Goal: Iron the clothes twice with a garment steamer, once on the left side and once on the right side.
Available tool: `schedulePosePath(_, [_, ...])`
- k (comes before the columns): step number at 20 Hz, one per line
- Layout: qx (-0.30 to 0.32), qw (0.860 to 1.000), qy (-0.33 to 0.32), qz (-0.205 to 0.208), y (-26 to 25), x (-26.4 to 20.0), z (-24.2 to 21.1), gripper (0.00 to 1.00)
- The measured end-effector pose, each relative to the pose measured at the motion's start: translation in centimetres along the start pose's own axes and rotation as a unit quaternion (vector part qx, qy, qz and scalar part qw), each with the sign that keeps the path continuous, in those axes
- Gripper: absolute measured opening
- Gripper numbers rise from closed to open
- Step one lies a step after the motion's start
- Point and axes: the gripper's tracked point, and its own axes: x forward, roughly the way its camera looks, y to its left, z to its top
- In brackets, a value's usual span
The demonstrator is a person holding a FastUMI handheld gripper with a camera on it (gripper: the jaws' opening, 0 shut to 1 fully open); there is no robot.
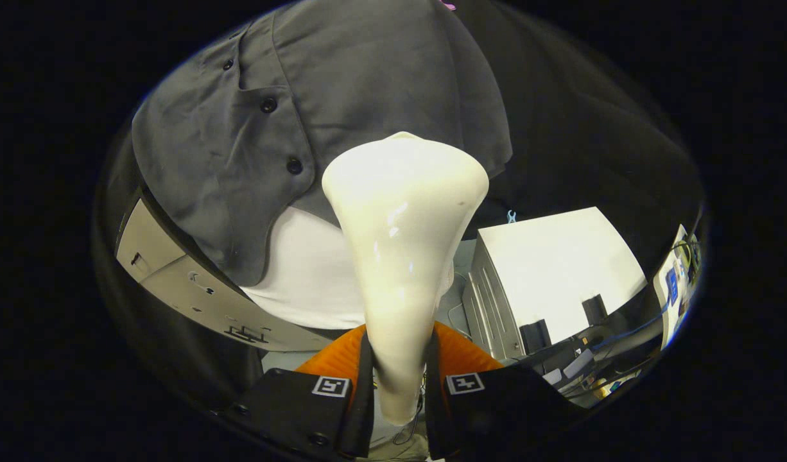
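The gripper [398, 378] is clamped on the garment steamer [403, 237], both fingers pressing its narrow handle from either side. The steamer's long axis runs straight ahead along the fingers, flaring to a wide head at the far end. That head sits in front of the grey button-up shirt [342, 96], near its lower hem, just off to one side of the button placket [278, 135]; whether it touches the cloth, I can't tell. A white undershirt [310, 269] hangs below the grey hem, beside the steamer's neck. Off to the other side stands a white box [560, 269]. The stroke, I'd judge, runs along the shirt front.
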Motion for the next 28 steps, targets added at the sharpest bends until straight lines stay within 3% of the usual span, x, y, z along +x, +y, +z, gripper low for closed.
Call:
schedulePosePath(5, [0.009,0.999,-0.044,-0.001,3.5,-6.4,3.3,0.41])
schedulePosePath(10, [-0.021,0.995,-0.098,0.014,7.8,-12.1,8.1,0.41])
schedulePosePath(22, [-0.064,0.971,-0.222,0.06,18.7,-24.0,16.2,0.41])
schedulePosePath(28, [-0.071,0.957,-0.274,0.07,20.3,-28.9,18.8,0.4])
